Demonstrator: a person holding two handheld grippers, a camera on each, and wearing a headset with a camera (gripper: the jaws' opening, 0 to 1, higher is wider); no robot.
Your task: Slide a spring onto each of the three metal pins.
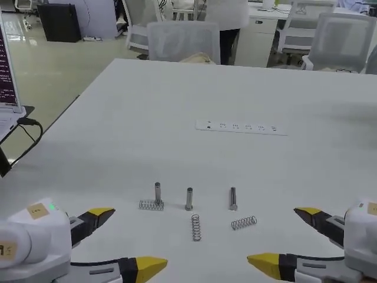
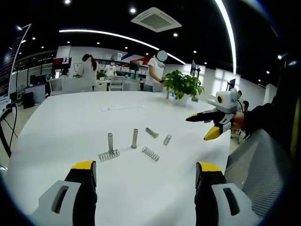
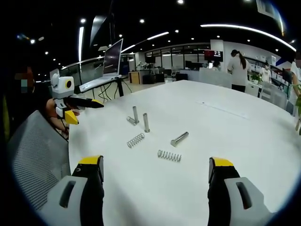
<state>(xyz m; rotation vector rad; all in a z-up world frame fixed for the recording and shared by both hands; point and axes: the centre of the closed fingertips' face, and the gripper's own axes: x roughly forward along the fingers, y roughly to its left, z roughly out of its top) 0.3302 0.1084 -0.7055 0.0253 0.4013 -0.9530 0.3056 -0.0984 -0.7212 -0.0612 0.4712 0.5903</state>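
Because the three springs (image 1: 196, 227) lie loose beside the pins (image 1: 189, 198) near the front edge of the table (image 1: 177, 118), the left gripper (image 1: 126, 242) and right gripper (image 1: 283, 236) flank them, spread and empty, seemingly ready to pick.

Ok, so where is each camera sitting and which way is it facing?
Head view: on the headset, facing forward and down at the white table, three metal pins and springs; left gripper and right gripper enter from below.
Left gripper view: on the left gripper, facing along its open jaws across the table; right gripper and a dark sleeve enter from the right.
Right gripper view: on the right gripper, facing along its open jaws; left gripper and a hand enter from the left.
Shared: all three see the pins and springs.
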